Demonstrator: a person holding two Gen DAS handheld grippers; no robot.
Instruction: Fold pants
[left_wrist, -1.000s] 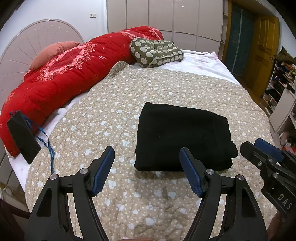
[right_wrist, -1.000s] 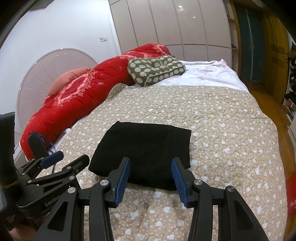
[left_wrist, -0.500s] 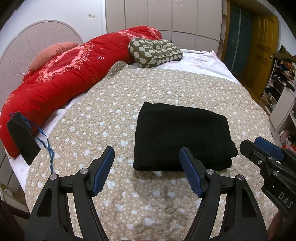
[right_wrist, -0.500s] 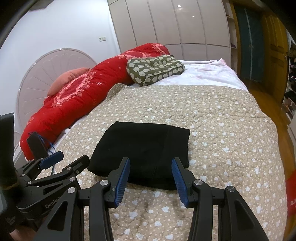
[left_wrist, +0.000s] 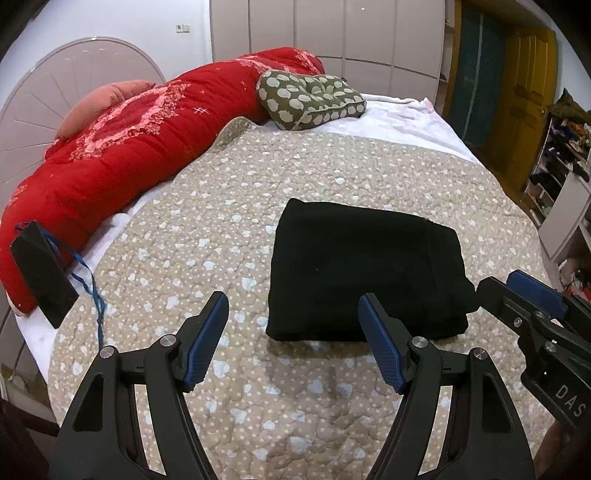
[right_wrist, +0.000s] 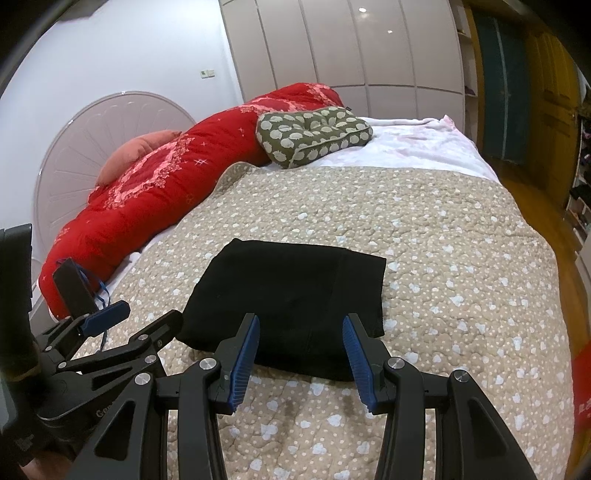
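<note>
Black pants (left_wrist: 365, 271) lie folded into a thick rectangle on the beige dotted quilt (left_wrist: 229, 206); the right wrist view shows the same pants (right_wrist: 291, 295) just beyond the fingers. My left gripper (left_wrist: 293, 312) hovers open above the quilt, short of the bundle's near left corner, nothing between its blue pads. My right gripper (right_wrist: 300, 334) is open too, held just in front of the bundle's near edge without touching it. Each gripper appears at the edge of the other's view: the right gripper (left_wrist: 532, 299) and the left gripper (right_wrist: 110, 315).
A rolled red duvet (left_wrist: 122, 147) runs along the left side of the bed, with a green patterned cushion (left_wrist: 310, 98) at the far end. A black device with a blue cord (left_wrist: 42, 273) leans on the duvet. Shelves and a yellow door (left_wrist: 528, 96) stand to the right.
</note>
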